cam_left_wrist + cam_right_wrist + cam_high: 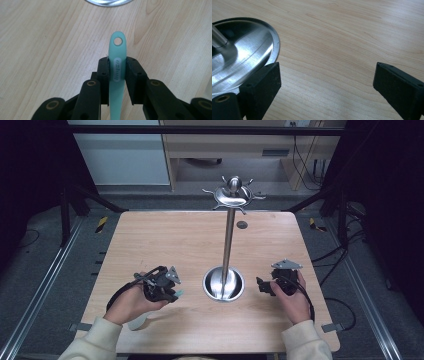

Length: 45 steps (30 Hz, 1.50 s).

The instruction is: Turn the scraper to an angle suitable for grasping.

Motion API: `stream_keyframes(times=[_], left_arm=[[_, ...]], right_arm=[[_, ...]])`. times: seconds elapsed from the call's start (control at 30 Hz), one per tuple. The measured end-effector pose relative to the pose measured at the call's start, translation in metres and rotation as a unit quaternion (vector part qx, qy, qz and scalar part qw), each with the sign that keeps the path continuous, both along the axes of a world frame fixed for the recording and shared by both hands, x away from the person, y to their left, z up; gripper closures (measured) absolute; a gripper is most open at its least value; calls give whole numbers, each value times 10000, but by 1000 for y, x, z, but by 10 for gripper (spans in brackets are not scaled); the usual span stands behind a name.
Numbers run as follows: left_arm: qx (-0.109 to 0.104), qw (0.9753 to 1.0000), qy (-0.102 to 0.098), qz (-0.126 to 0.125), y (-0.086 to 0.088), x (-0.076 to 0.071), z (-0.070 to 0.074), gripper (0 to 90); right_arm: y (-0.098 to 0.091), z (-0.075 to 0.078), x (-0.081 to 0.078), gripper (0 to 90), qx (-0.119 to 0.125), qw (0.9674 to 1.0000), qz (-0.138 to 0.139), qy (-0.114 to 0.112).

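Mint-green plastic sits between the jaws of my left gripper (pixel 117 72): a slim handle (pixel 117 75), clamped on both flat sides by the black pads (pixel 103 75). Its rounded tip pokes out past the pads and has a round hanging hole through it. On the face of the handle is a pale oval label with white lettering running lengthwise; the letters are too soft for me to read with any certainty. The lower part of the handle runs down between the jaw arms and out of sight. In the high view the same left gripper (pixel 170 290) lies in my left hand (pixel 132 302) at the near left of the wooden table (pixel 165 240), and the green tip peeks out toward the steel stand (pixel 229 235).

That stand has a round dished base (pixel 215 287), a straight pole and a crown of curled hooks (pixel 233 195) at the top. I see no writing on it.

My right gripper (pixel 325 80) has its jaws spread wide with nothing but bare wood between them, the left pad (pixel 265 85) just beside the rim of the steel base. From above it rests in my right hand (pixel 292 297), just right of the base.
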<state>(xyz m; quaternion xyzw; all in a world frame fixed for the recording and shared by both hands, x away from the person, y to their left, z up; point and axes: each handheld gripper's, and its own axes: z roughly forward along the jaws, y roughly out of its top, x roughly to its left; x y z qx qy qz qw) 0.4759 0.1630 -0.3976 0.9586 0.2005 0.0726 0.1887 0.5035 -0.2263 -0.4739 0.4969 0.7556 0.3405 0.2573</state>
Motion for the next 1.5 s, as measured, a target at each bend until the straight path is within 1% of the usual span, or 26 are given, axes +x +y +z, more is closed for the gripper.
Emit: stream_keyframes(times=[0.03, 0.07, 0.13, 0.17, 0.23, 0.27, 0.63, 0.67, 0.73, 0.8, 0.83, 0.87, 0.93, 0.97, 1.03, 1.23, 1.3, 1.5], left_arm=[[0, 10000, 0, 0, 0, 0, 0, 741], [-40, 10000, -57, 14, 0, -1, 5, 741], [-46, 10000, -88, 11, 0, -1, 7, 741], [-75, 9999, -125, 9, 1, -1, 12, 741], [-89, 9999, -145, 16, 1, -1, 13, 741], [-118, 9997, -188, 42, 2, -1, 17, 741], [-221, 9991, -363, 74, 3, -1, 37, 741], [-221, 9991, -363, 74, 3, -1, 37, 741], [-265, 9987, -429, 86, 2, -1, 43, 741], [-290, 9986, -436, 74, 2, -1, 45, 741], [-339, 9982, -483, 62, 2, -1, 48, 741], [-346, 9981, -514, 60, 1, -2, 51, 741], [-452, 9973, -570, 104, 1, -3, 54, 741], [-459, 9971, -599, 81, 2, -3, 55, 741], [-545, 9963, -653, 123, 2, -4, 57, 741], [-672, 9949, -727, 207, 4, -4, 63, 741], [-772, 9937, -781, 219, 5, -4, 68, 741], [-937, 9913, -890, 242, 6, -7, 78, 741]], right_arm=[[0, 0, 0, 81, 0, 10000, 0, 0], [0, 0, 0, 81, -8, 10000, 7, -1], [0, 0, 0, 81, -11, 10000, 13, -4], [0, 0, 0, 81, -2, 10000, 10, -2], [0, 0, 0, 81, -12, 10000, 15, -4], [0, 0, 0, 81, -6, 10000, 6, 3], [0, 0, 0, 81, -2, 10000, 11, 6], [0, 0, 0, 81, -8, 10000, 10, 1], [0, 0, 0, 81, 3, 10000, 9, 1], [0, 0, 0, 81, 13, 10000, 19, 11], [0, 0, 0, 81, 4, 10000, 24, 9], [0, 0, 0, 81, -1, 10000, 8, 6], [0, 0, 0, 81, -7, 10000, 14, -1], [0, 0, 0, 81, -16, 10000, 24, -5], [0, 0, 0, 81, 0, 10000, 24, 10], [0, 0, 0, 81, 8, 10000, 18, 18], [0, 0, 0, 81, -12, 10000, 14, 1], [0, 0, 0, 81, 11, 10000, 9, -1]])
